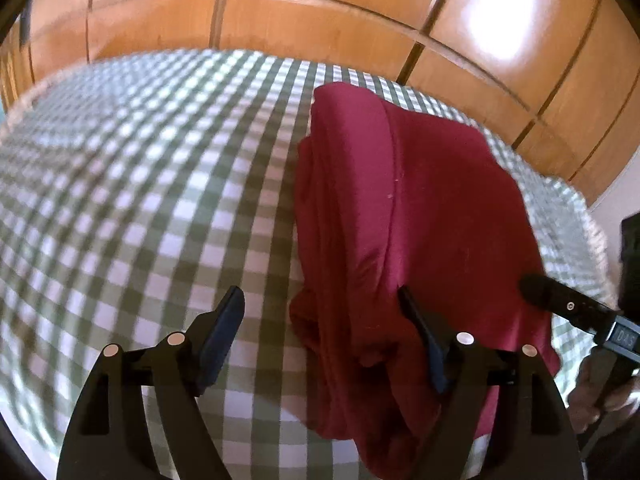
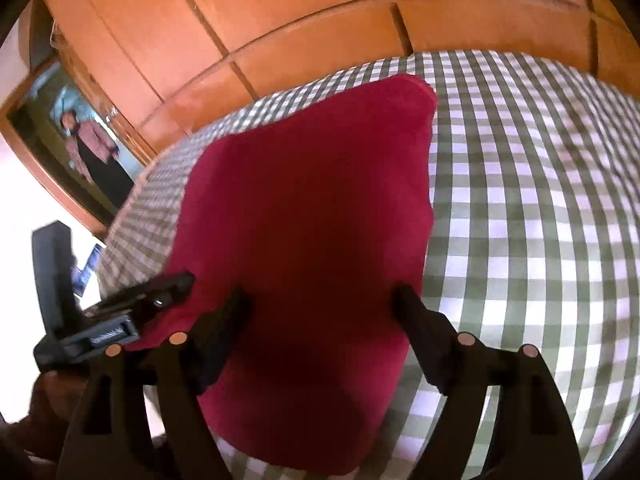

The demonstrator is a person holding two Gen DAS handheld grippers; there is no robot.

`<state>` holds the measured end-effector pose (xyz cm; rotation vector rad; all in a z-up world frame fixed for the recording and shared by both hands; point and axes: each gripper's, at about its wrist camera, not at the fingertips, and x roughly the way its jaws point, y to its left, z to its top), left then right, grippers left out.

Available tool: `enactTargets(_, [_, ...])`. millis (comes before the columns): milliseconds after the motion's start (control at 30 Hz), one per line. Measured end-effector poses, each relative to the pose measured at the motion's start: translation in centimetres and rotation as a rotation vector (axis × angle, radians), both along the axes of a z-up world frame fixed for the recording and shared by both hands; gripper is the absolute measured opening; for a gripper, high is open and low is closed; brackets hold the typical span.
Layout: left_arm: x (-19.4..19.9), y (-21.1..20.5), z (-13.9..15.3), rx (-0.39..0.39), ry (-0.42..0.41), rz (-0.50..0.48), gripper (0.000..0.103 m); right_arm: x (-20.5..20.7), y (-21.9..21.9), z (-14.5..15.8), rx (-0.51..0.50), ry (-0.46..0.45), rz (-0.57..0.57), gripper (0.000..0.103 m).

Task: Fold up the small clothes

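Mostly blurred — both hand-held grippers (image 1: 320, 300) (image 2: 322, 300) gape wide over folded red cloth (image 2: 312, 208), near end cut off.

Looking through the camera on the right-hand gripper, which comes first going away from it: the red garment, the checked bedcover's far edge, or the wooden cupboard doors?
From the right gripper, nearest first:
1. Red garment, lying folded right under and between its open fingers.
2. Checked bedcover, its far edge beyond the garment's top.
3. Wooden cupboard doors, behind the bed, across the top of the view.
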<state>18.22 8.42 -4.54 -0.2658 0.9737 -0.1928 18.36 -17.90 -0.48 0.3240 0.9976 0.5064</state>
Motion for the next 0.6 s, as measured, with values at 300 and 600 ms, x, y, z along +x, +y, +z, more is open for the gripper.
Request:
enactTargets(300, [0.7, 2.1, -1.5, -0.215, 0.044, -0.057, 0.077, 4.2, -4.2, -1.0, 0.183, 0.095, 0.006, 0.101])
enactTargets(600, [0.8, 3.2, -2.9, -0.421, 0.049, -0.127, 0.067, 7.1, -0.2, -4.4, 0.288, 0.184, 0.156, 0.076])
